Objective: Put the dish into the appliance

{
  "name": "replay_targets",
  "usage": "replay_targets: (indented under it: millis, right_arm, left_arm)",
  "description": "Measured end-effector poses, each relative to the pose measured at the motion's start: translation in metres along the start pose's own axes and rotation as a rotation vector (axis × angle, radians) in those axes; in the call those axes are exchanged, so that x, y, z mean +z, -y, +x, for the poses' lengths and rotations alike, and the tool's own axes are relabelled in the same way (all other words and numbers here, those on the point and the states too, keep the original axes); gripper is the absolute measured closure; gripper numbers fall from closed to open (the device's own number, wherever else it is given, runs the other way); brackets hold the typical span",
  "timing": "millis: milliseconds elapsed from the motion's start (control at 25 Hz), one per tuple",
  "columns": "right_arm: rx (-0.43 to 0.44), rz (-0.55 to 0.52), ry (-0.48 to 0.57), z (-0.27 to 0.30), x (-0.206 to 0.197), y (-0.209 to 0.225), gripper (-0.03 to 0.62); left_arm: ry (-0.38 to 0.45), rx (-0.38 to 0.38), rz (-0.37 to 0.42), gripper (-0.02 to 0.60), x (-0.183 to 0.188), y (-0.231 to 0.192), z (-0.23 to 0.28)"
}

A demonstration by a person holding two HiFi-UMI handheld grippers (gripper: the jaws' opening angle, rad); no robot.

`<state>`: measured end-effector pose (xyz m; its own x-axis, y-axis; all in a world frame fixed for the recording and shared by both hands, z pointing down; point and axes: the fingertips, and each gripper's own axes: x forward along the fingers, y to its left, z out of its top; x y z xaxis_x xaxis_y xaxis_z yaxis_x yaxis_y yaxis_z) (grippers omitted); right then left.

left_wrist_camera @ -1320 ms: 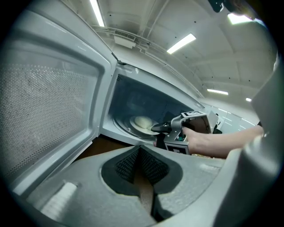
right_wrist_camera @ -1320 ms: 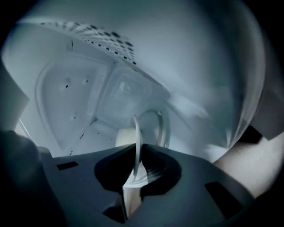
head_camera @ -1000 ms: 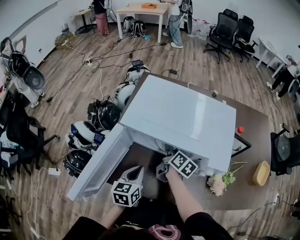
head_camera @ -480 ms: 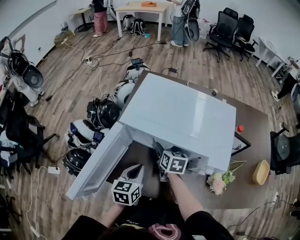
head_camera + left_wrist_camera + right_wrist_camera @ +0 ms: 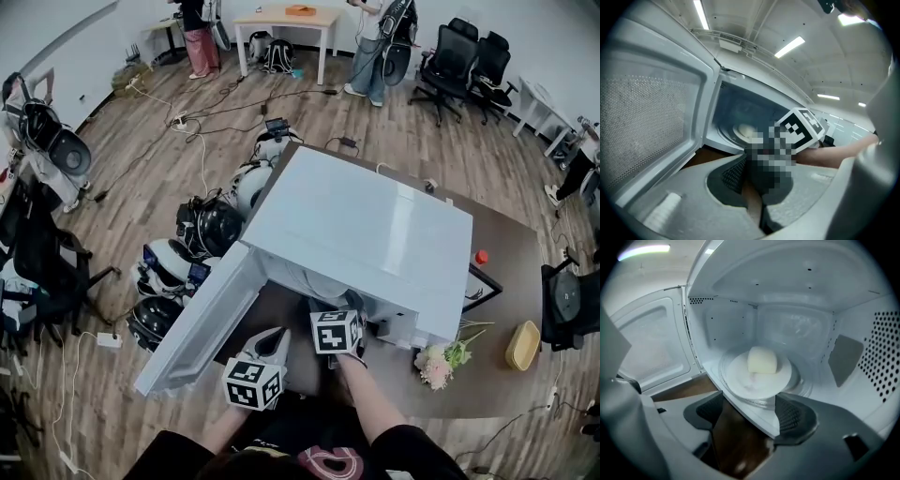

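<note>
Now we are at the letting-go step: the dish [image 5: 759,376], a white plate with a pale bun-like lump [image 5: 762,360] on it, sits on the glass turntable [image 5: 806,380] inside the appliance [image 5: 366,234], whose door [image 5: 202,323] stands wide open to the left. Our right gripper [image 5: 752,414] hangs at the mouth of the cavity, its jaws opening and close to full spread. Only the front sill and the brown table [image 5: 736,441] show between the pads, which touch nothing; the dish lies beyond the tips. Our left gripper [image 5: 754,180] sits low beside the door, jaws a little apart and, as far as we can see, holding nothing. We judge the placing done in substance. Next we need to draw the right gripper straight back clear of the sill, then swing the door shut, probably with the left, without jolting the dish.
</note>
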<state>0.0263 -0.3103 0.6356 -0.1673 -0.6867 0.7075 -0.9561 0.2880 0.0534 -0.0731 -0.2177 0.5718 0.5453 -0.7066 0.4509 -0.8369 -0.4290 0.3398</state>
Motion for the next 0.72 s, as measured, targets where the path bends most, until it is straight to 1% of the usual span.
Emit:
replay_targets:
  millis: [120, 360, 560, 720]
  right_arm:
    - [0.015, 0.015, -0.007, -0.003, -0.002, 0.0, 0.25]
    - [0.022, 0.073, -0.022, -0.009, -0.02, 0.003, 0.249]
    - [0.071, 0.159, 0.037, -0.024, -0.021, 0.007, 0.243]
    - [0.092, 0.233, 0.08, -0.051, -0.031, 0.011, 0.238]
  left_arm:
    - [-0.002, 0.0, 0.003, 0.572, -0.001, 0.002, 0.0]
    - [0.007, -0.049, 0.016, 0.572, 0.004, 0.019, 0.005]
    - [0.011, -0.061, 0.024, 0.572, 0.004, 0.021, 0.006]
    - [0.014, -0.073, 0.027, 0.572, 0.003, 0.023, 0.007]
